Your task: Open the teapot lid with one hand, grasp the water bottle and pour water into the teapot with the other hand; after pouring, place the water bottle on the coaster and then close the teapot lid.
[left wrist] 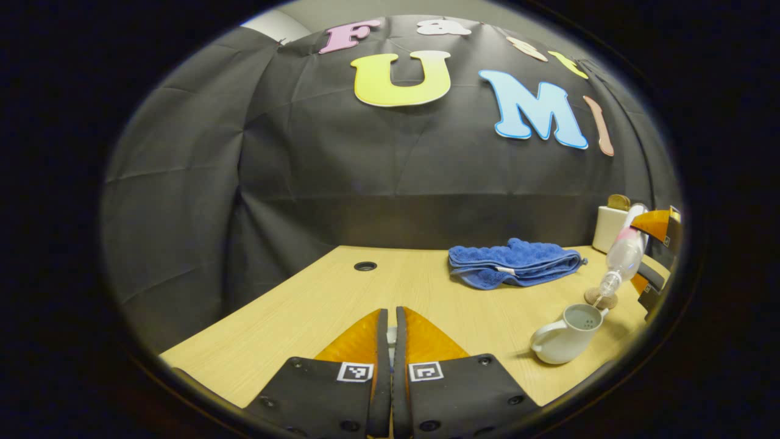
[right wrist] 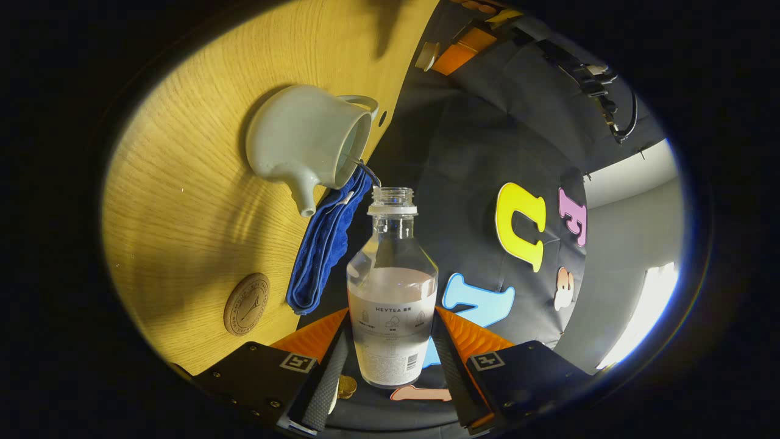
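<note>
In the left gripper view, a blue towel (left wrist: 515,262) lies on the table (left wrist: 317,305) behind the teapot (left wrist: 567,335), with a cream box (left wrist: 611,228) farther back. The teapot stands lidless, its strainer holes showing. The bottle (left wrist: 621,259) tilts over it, mouth down near the pot's rim, by the round coaster (left wrist: 600,299). The left gripper (left wrist: 390,341) is pressed nearly closed on something pale, too hidden to name.

In the right gripper view, the right gripper (right wrist: 393,353) clamps both fingers on the clear, uncapped, half-full bottle (right wrist: 393,286). The teapot (right wrist: 304,143) sits beyond its mouth, towel (right wrist: 326,244) beside it, coaster (right wrist: 247,303) nearer.
</note>
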Demonstrator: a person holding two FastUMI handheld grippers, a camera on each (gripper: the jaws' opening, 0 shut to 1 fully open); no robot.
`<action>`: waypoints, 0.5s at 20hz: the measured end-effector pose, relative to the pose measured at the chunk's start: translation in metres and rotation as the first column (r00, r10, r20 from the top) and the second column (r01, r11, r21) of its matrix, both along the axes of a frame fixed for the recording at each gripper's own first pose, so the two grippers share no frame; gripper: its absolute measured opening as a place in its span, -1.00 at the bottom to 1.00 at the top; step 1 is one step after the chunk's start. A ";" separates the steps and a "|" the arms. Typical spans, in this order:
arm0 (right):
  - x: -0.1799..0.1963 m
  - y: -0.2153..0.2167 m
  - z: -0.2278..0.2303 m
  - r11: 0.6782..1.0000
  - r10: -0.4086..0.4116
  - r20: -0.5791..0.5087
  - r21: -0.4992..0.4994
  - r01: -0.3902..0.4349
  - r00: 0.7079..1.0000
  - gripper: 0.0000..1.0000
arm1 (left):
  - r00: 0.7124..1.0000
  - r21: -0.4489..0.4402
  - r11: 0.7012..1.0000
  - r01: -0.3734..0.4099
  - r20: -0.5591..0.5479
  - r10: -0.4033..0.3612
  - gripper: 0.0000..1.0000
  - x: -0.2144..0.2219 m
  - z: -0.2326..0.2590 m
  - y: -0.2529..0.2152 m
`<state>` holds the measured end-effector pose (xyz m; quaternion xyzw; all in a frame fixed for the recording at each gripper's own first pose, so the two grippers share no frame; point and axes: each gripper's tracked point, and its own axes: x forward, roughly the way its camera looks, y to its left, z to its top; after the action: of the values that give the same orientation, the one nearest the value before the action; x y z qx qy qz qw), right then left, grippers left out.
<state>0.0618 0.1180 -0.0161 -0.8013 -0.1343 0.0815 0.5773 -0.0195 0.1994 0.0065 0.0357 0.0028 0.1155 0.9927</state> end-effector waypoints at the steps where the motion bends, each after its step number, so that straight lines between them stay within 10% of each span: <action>1: -0.001 0.000 0.001 1.000 0.002 0.006 -0.007 -0.002 1.000 0.53 | 1.000 0.000 1.000 0.001 -0.001 -0.001 -0.84 0.000 0.000 0.000; 10: -0.001 0.004 0.005 0.998 0.019 0.048 -0.060 -0.016 0.999 0.53 | 1.000 0.001 1.000 0.003 -0.002 -0.003 -0.84 -0.001 0.000 -0.002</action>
<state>0.0605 0.1221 -0.0109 -0.8187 -0.1529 0.0710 0.5489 -0.0209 0.1977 0.0067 0.0363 0.0039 0.1139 0.9928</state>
